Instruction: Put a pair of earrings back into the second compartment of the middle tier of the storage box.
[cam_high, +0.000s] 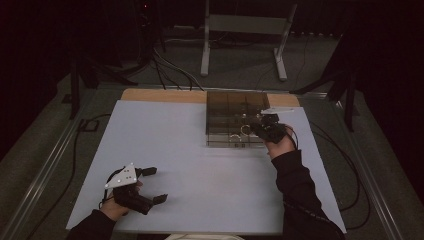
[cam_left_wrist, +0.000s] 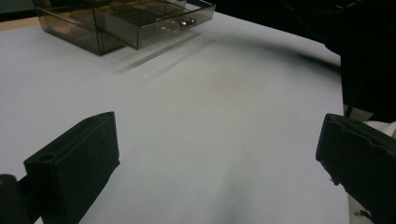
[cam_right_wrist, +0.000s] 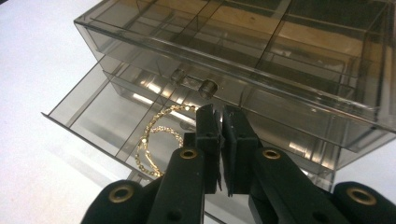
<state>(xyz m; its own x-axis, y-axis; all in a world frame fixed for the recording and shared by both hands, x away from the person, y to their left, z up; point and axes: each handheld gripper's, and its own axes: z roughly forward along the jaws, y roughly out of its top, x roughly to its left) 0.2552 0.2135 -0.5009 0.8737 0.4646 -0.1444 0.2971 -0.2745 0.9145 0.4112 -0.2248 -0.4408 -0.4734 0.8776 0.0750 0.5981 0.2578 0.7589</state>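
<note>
A smoky clear drawer box (cam_high: 231, 104) stands at the far middle of the white table (cam_high: 190, 145). In the right gripper view its lower drawer (cam_right_wrist: 88, 109) is pulled out below the box (cam_right_wrist: 280, 42). My right gripper (cam_right_wrist: 218, 113) is shut over that drawer, just under a small drawer knob (cam_right_wrist: 208, 87). A gold chain (cam_right_wrist: 156, 137) loops down from the tip of its left jaw and looks pinched there. In the high view the right gripper (cam_high: 256, 129) sits at the box's front right. My left gripper (cam_high: 156, 185) rests open at the near left, holding nothing.
In the left gripper view the left gripper (cam_left_wrist: 219, 158) faces bare white table, with the box (cam_left_wrist: 84, 28) and its open drawer (cam_left_wrist: 177, 18) far off. A dark sleeve (cam_high: 297, 190) lies along the right side. Cables and a metal stand (cam_high: 245, 30) are beyond the table.
</note>
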